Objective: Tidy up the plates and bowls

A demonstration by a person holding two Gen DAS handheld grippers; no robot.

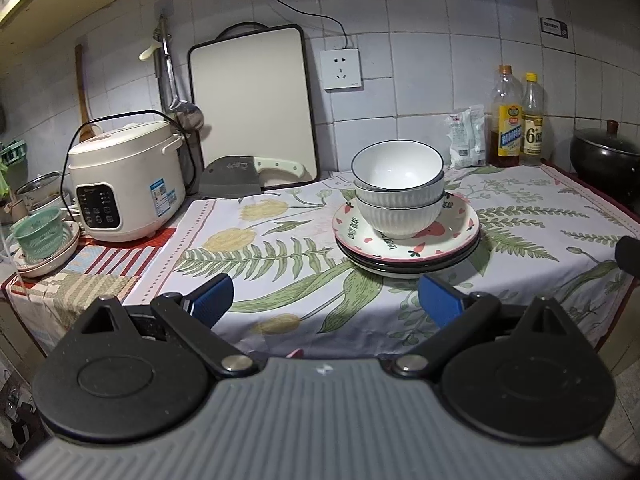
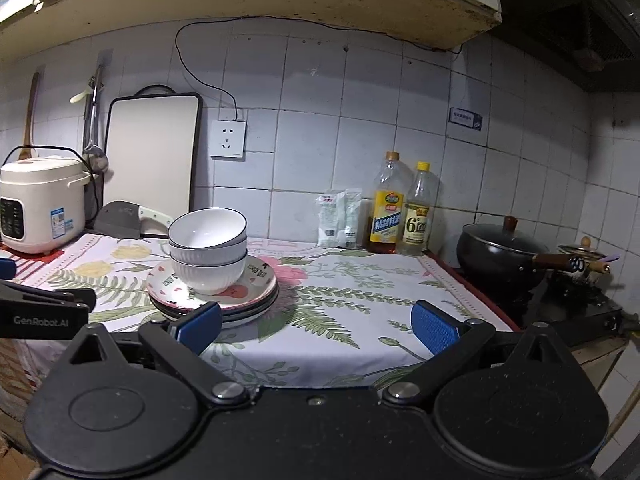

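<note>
Left gripper (image 1: 326,302): jaws apart, empty, near tabletop (image 1: 540,240) edge. Right gripper (image 2: 316,328): jaws apart, empty. Two nested white bowls (image 1: 400,196) atop stacked plates (image 1: 408,246), mid-tabletop. Rice cooker (image 1: 126,180) at left.

The left gripper (image 1: 326,300) points forward and level, its blue-padded fingers (image 1: 212,296) spread wide apart with nothing between them. The right gripper (image 2: 316,330) is posed alike, jaws wide and empty, blue pads (image 2: 434,332) facing each other. In the right wrist view, the left gripper's black body juts in at the left edge.
</note>
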